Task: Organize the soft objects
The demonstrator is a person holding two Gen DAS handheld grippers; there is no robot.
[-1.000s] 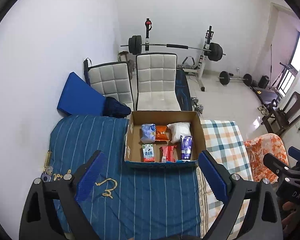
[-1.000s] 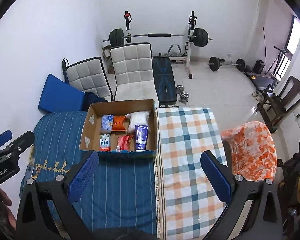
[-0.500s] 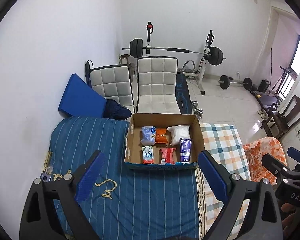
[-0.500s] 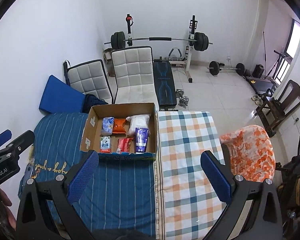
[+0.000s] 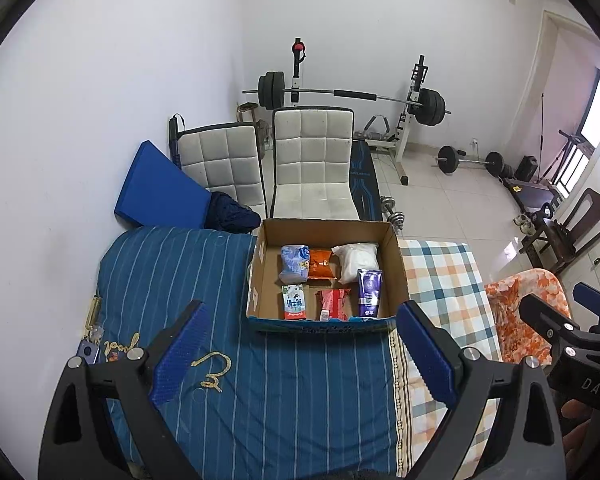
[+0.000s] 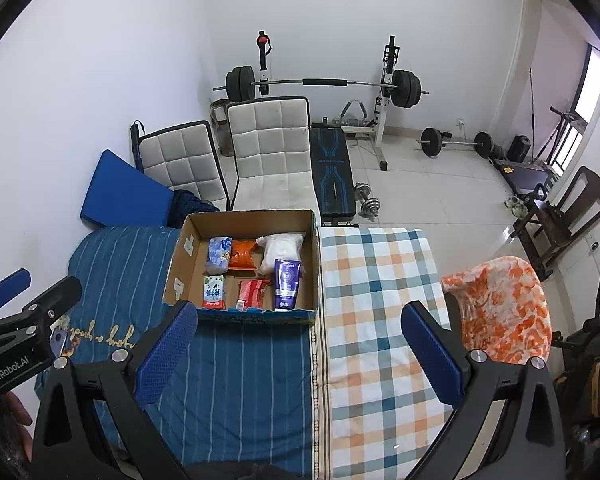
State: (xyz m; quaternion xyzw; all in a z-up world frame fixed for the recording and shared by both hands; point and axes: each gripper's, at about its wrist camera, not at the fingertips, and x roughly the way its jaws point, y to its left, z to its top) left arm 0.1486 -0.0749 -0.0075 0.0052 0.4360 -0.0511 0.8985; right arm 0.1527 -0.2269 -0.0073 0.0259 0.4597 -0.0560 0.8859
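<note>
While both the left gripper and right gripper hover spread and empty, the cardboard box holds six soft packets in two tidy rows, purple tube among them.

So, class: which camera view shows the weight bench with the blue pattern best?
The right wrist view: the weight bench lies open along its whole top, beside the white chair. In the left wrist view that chair and the cardboard box hide most of it, leaving a narrow strip.

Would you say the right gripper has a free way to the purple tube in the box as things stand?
Probably yes: the right gripper is open, the cardboard box has no lid, and the purple tube lies uncovered near the front, with only striped bedding between.
</note>
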